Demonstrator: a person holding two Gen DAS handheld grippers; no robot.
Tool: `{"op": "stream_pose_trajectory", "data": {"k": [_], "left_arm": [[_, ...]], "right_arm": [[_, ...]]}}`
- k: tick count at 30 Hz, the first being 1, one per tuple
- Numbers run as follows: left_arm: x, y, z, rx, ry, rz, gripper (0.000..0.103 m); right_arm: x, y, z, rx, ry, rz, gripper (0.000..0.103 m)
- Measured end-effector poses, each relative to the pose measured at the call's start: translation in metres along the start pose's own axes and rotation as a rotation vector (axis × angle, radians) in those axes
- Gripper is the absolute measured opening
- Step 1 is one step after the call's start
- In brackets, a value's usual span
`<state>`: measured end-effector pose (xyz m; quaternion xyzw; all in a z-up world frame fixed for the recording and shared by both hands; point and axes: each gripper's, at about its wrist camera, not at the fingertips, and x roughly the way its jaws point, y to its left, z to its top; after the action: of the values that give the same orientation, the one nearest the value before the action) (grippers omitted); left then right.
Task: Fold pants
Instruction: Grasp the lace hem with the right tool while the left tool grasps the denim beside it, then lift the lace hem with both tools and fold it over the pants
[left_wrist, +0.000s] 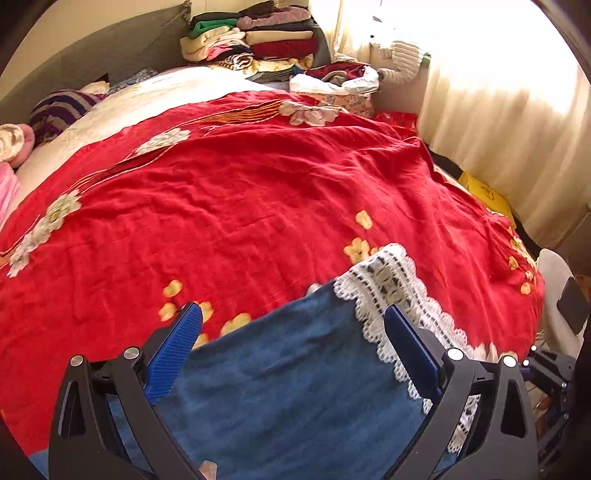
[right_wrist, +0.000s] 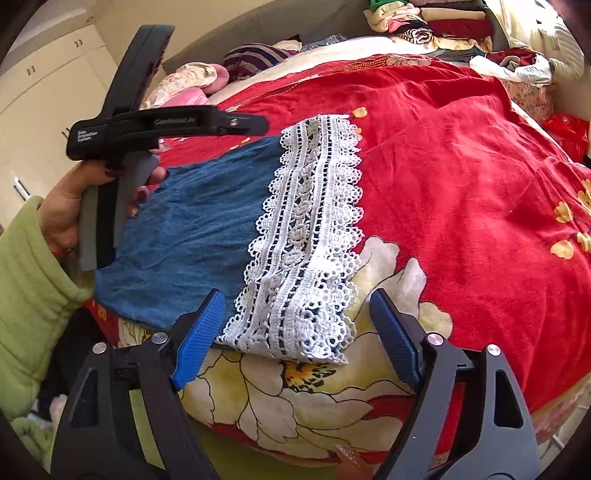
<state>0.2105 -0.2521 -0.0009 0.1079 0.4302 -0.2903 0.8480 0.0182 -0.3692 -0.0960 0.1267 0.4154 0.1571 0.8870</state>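
A pair of blue pants (right_wrist: 192, 236) with a wide band of white lace trim (right_wrist: 303, 236) lies flat on a bed covered by a red bedspread (right_wrist: 443, 177) printed with large cream and yellow flowers.

The left tongs (left_wrist: 291, 328) hang over the pants with both blue pads spread wide apart, released and gripping nothing. The blue cloth fills the space under and between them, and the lace edge runs just inside the right-hand pad. In the right wrist view the left tongs show from the side, held by a hand (right_wrist: 70, 206) in a light green sleeve (right_wrist: 33, 288), above the far left part of the pants.

The right tongs (right_wrist: 299, 328) are likewise released, pads wide apart. The near end of the lace trim lies between them, closer to the left pad; neither pad presses on it.

Beyond both tongs, at the far end of the bed, sits a stack of folded clothes (left_wrist: 255, 40). To the right of the left tongs a bright curtain (left_wrist: 498, 110) hangs beside the bed.
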Motion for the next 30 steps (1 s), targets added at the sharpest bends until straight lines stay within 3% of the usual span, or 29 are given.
{"op": "stream_pose_trajectory", "data": {"k": [4,12,15,16,21,25,30], "left_arm": [[0.017,0.002,0.002,-0.021,0.042,-0.057,0.098],[0.046,0.001,-0.012,0.030,0.074,-0.079,0.094],[0.043,0.000,-0.013,0.031,0.049,-0.106,0.076],[0.042,0.001,-0.014,0.027,0.043,-0.116,0.066],[0.035,-0.006,-0.017,0.014,0.016,-0.153,0.035],[0.026,-0.003,-0.019,-0.006,-0.014,-0.159,0.016],[-0.003,0.015,-0.017,-0.049,-0.090,-0.217,0.006]], "right_arm": [[0.004,0.003,0.002,0.003,0.002,0.008,0.074],[0.016,0.011,0.006,-0.008,0.018,0.012,0.072],[0.021,0.010,0.008,0.003,0.017,0.040,0.061],[0.024,0.008,0.009,0.016,0.017,0.048,0.059],[0.028,0.007,0.018,0.006,0.018,0.079,0.021],[0.025,0.017,0.024,-0.034,0.005,0.111,0.017],[0.017,0.044,0.036,-0.095,-0.028,0.168,0.015]]}}
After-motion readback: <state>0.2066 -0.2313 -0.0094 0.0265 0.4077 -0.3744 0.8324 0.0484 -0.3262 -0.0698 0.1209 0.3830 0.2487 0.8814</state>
